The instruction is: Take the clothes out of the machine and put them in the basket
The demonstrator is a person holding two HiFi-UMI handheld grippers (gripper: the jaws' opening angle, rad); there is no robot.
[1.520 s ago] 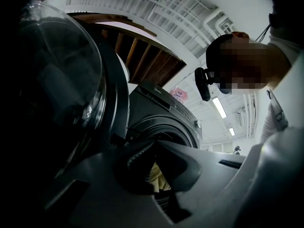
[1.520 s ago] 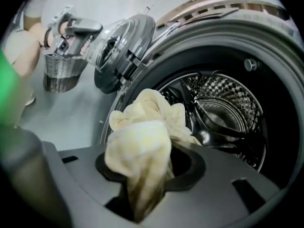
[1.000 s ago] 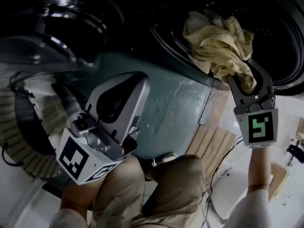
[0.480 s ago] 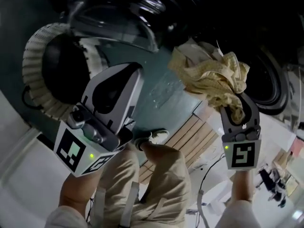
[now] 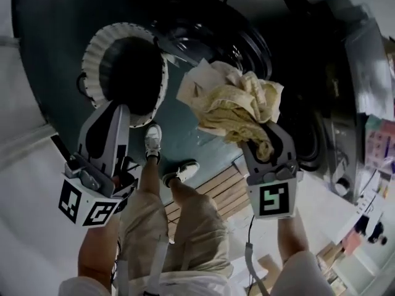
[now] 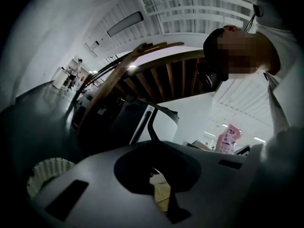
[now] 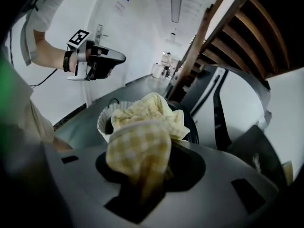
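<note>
Transfer step, judged mid-way: yellow checked cloth pinched between the pads of right gripper, held up just right of basket, outside dark machine further right. Next, likely: carry left over basket rim, then release. Left gripper, fingers pressed together on nothing, at basket's near edge, possibly obstructing the drop. Shoes and wooden slats below basket.

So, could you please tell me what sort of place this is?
Probably a laundry area inside a large hall: a front-loading washing machine with its round door open, a white laundry basket on the floor, and a yellow checked cloth in the right gripper.
</note>
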